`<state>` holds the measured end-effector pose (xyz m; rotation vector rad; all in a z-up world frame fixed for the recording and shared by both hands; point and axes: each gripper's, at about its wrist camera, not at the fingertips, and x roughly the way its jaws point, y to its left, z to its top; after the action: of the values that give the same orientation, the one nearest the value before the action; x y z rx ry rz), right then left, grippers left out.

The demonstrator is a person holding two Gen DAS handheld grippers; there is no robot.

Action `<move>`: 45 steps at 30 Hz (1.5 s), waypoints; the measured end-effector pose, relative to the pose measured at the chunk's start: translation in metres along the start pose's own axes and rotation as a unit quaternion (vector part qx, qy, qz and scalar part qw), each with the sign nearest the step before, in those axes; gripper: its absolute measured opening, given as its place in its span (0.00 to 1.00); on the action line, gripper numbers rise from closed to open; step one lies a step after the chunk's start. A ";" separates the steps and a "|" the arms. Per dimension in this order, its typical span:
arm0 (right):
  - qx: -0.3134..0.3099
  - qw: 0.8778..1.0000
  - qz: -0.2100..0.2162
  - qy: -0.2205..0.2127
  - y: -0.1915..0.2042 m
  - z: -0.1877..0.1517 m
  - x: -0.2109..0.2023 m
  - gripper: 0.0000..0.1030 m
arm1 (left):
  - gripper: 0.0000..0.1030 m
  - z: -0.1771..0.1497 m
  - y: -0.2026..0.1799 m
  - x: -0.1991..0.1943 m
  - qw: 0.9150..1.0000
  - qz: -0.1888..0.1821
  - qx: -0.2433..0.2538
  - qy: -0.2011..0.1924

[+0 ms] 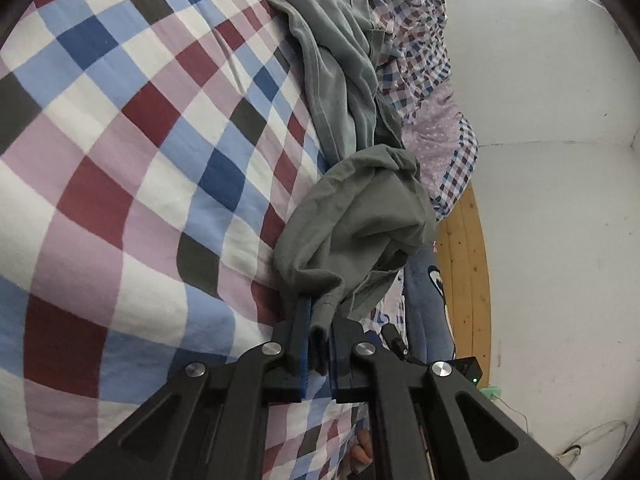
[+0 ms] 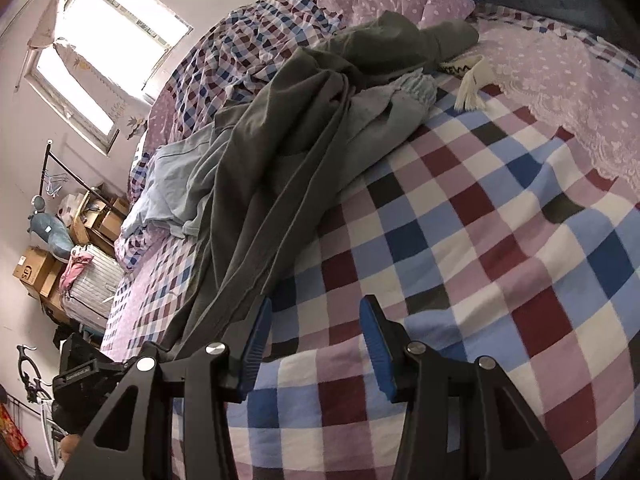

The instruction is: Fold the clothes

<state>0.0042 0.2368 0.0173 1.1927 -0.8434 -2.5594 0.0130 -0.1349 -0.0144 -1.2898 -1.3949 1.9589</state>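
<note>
Left wrist view: left hand-held gripper [image 1: 320, 344] clamps a bunched end of the grey garment [image 1: 340, 92], which trails toward 12 o'clock across the checked bed cover [image 1: 120, 160]. Right hand-held gripper [image 2: 314, 344] hangs wide, empty, the garment's edge at its 10 o'clock. Pinch a matching corner before lifting, then tension evenly.

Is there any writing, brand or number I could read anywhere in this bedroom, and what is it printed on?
Nothing reads cleanly.
Cardboard box by the wall: a dark printed mark, too blurred and tilted to read.
White cloth item on the bed: dark lettering, too distorted to make out.
Window hanging: faint print, too small to read.
Black device at lower left: a small label, unreadable.
</note>
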 end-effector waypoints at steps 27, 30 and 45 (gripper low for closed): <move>0.015 0.998 -0.031 -0.047 0.000 0.089 0.026 0.51 | 0.03 0.004 -0.014 -0.025 0.998 -0.010 0.012 -0.061; 0.009 0.998 -0.042 -0.038 0.006 0.097 0.039 0.51 | 0.03 0.006 -0.014 -0.028 0.998 -0.013 0.012 -0.067; -0.024 0.995 -0.039 -0.091 0.032 0.082 -0.016 0.02 | 0.02 0.010 -0.024 -0.061 0.991 -0.019 0.035 -0.128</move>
<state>-0.0488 0.2509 0.0877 1.0082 -0.7817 -2.7680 0.0302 -0.1755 0.0346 -0.9998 -1.4401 2.1868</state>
